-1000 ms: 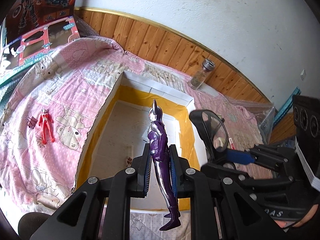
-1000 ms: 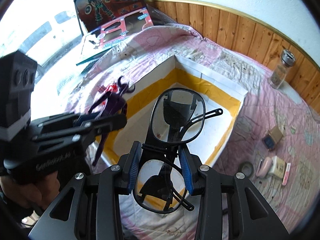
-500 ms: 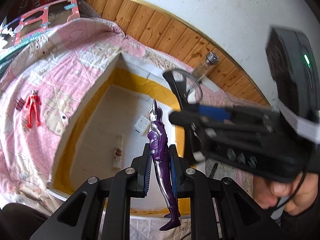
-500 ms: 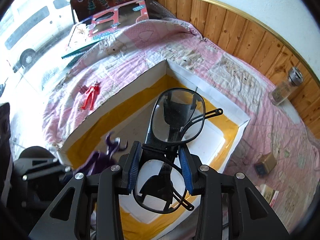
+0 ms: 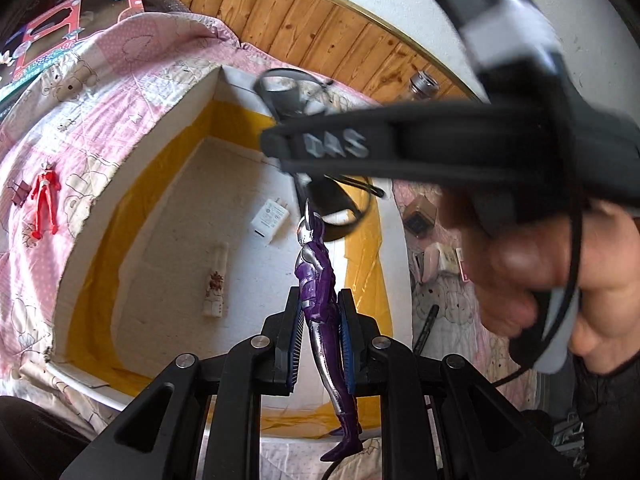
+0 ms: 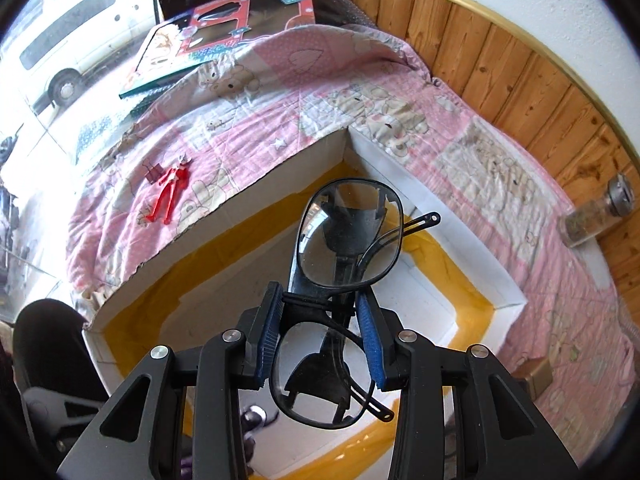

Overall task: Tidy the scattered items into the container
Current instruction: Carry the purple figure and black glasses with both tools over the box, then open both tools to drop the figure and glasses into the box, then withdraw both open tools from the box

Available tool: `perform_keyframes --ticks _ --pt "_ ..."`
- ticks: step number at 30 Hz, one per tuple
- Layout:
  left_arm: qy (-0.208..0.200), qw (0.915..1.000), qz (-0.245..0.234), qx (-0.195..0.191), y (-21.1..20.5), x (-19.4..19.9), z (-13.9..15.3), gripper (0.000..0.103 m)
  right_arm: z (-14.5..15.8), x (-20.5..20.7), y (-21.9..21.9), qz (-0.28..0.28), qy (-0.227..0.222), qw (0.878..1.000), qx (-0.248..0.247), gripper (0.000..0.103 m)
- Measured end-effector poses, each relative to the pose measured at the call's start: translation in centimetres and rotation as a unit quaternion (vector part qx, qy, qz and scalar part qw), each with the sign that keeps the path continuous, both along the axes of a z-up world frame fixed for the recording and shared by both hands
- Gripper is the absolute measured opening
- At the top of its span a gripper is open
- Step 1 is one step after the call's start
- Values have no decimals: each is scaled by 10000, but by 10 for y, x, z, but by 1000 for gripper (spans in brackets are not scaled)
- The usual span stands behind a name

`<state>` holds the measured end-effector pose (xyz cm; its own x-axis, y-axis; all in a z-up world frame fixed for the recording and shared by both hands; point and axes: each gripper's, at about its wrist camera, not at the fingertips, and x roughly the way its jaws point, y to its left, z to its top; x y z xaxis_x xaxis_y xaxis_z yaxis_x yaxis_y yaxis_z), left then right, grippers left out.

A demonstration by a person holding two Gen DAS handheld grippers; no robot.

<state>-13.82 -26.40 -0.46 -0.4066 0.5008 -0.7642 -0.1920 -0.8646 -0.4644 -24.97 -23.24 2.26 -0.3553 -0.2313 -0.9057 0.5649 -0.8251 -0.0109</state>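
Pink quilt (image 6: 280, 92) with bear prints covers a bed under wood panelling, and a white foam box (image 5: 132, 168) with yellow tape along its inner edges sits sunk into it. Left tongs (image 5: 320, 344) are clenched on a purple figure (image 5: 318, 280), gripped about the waist and legs, upright, head pointing away, hanging over the near part of the box. Right tongs (image 6: 320, 344) are clenched on black glasses (image 6: 348, 236) at the bridge, one lens beyond the pads and one below, arms folded; they hang over the box interior. From the left wrist view the right tongs cross above the box, blurred, with the hand (image 5: 520, 264) holding them at the right. On the box floor lie a white charger (image 5: 269, 216) and a small tube (image 5: 216, 280), apart. A red figure (image 6: 170, 192) lies on the quilt left of the box, beside a dark clip (image 6: 154, 172). A glass jar (image 6: 592, 220) stands by the panelling. Small boxes (image 5: 444, 256) lie on the quilt right of the box.
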Motion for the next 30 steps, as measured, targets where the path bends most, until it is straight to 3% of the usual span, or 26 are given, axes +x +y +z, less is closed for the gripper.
perform_keyframes --ticks 10,16,20,30 --pt "-101 9988 1 -471 9 -9 -12 18 -25 -26 -16 111 -363 9993 14 39" --pt "-187 9985 36 -512 10 -14 -18 18 -35 -37 -21 75 -395 9992 13 40" --pt "-343 9986 71 -387 8 -15 -22 36 -37 -42 -14 -83 -420 9990 -109 41" --pt "-205 9983 188 -515 -1 0 -10 36 -18 -20 4 -180 -379 9988 -263 41"
